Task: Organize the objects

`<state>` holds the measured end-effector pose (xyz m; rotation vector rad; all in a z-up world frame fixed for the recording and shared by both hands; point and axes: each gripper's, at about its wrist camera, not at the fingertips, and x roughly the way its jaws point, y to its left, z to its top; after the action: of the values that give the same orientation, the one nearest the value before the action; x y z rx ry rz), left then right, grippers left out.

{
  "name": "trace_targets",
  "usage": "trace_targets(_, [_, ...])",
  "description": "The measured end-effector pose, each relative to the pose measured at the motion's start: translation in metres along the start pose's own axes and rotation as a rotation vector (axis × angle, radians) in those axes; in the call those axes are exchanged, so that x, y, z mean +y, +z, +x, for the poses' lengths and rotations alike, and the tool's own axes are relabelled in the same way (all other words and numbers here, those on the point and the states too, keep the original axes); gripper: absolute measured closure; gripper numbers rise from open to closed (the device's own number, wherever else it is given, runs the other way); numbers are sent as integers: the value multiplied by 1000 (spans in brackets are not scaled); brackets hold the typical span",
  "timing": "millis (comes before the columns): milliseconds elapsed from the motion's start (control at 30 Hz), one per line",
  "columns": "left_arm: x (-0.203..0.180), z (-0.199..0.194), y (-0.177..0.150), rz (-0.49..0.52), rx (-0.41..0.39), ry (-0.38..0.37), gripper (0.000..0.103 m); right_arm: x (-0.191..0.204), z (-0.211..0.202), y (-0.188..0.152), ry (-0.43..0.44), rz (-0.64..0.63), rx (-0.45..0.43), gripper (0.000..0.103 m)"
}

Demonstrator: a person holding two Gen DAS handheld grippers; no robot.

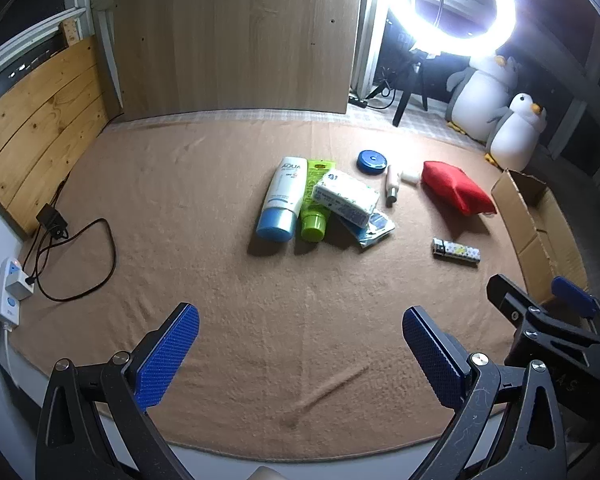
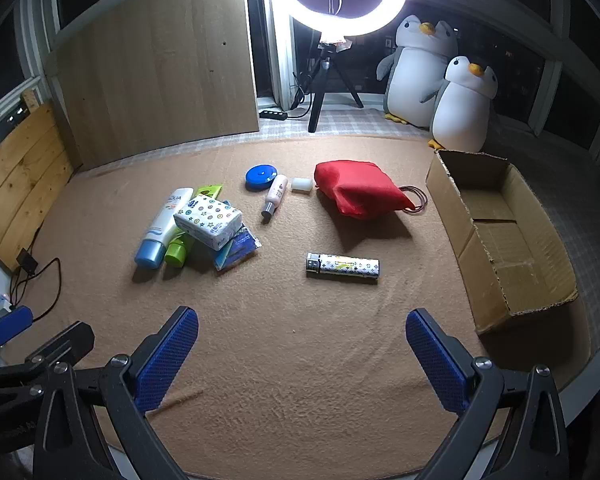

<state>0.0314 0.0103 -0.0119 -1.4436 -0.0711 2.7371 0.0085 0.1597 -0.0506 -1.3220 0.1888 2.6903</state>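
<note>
- While both claws hover over the tan blanket (image 2: 300,360), the left gripper (image 1: 300,354) has its blue pads spread wide with nothing between them.
- Left of the red pouch (image 2: 360,192) lies a pile: a white and blue tube (image 2: 164,228), a green tube (image 2: 180,248), a patterned tissue pack (image 2: 208,220) resting on top of them, and a blue packet (image 2: 238,250) under the pack.
- Just left of the pouch sit a blue round tin (image 2: 260,178), a small pink bottle (image 2: 275,196) and a white block (image 2: 302,185).
- In front of the pouch lies a patterned cylinder (image 2: 342,266).
- Right of the pouch stands an open cardboard box (image 2: 460,208).
- Likewise the right gripper (image 2: 302,356) is spread wide, holding nothing.
</note>
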Motion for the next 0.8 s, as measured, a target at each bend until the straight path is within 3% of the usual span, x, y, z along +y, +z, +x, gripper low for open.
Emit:
trace_targets(300, [-8, -5, -4, 17, -3, -25, 0, -2, -3, -2, 1, 7, -1, 1])
trace_targets(800, [-14, -13, -15, 24, 5, -7, 0, -6, -9, -10, 28, 5, 3, 1])
